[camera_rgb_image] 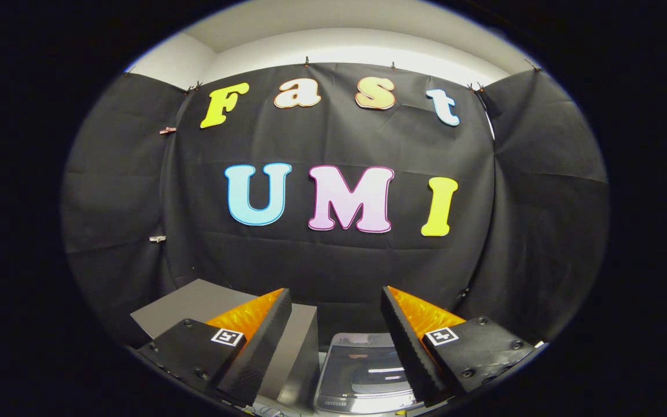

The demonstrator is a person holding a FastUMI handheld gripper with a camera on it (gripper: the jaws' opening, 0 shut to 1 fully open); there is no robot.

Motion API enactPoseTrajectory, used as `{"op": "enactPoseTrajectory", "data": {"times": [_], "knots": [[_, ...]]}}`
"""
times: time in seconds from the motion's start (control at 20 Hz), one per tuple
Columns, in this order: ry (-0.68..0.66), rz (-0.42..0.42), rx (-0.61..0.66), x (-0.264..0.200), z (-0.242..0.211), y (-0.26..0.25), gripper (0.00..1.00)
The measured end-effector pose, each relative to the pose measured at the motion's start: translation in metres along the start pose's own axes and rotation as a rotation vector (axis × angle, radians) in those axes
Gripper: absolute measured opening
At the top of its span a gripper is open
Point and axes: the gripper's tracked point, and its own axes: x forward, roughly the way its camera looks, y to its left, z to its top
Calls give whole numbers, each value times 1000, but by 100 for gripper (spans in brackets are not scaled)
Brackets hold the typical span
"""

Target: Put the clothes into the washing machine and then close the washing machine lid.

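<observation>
Washing machine [362,370], a small toy-sized-looking model in grey, sits low in the scene, showing between the two fingers and just beyond them. Its top faces the camera: a dark, glossy lid panel with rounded corners that catches streaks of light, framed by a paler grey rim. The lid appears to lie flat, though the glare makes it hard to tell for certain. A darker band runs along its near edge.

Gripper [336,304] is spread wide, its fingers well apart and grasping nothing. Each finger [264,341] is black with a ribbed inner face and an orange outer side, and each carries a small square black-and-white marker on its base.

Beside the machine, on the left finger's side and partly hidden by it, stands a plain grey box [194,301] with a flat top.
</observation>
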Motion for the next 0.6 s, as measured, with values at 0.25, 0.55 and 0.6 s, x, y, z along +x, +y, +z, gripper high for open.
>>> {"op": "enactPoseTrajectory", "data": {"times": [0.25,0.55,0.6], "knots": [[-5,-12,14,0,9,-1,98],[8,-9,2,6,10,4,98],[11,-8,5,8,11,4,98]]}}
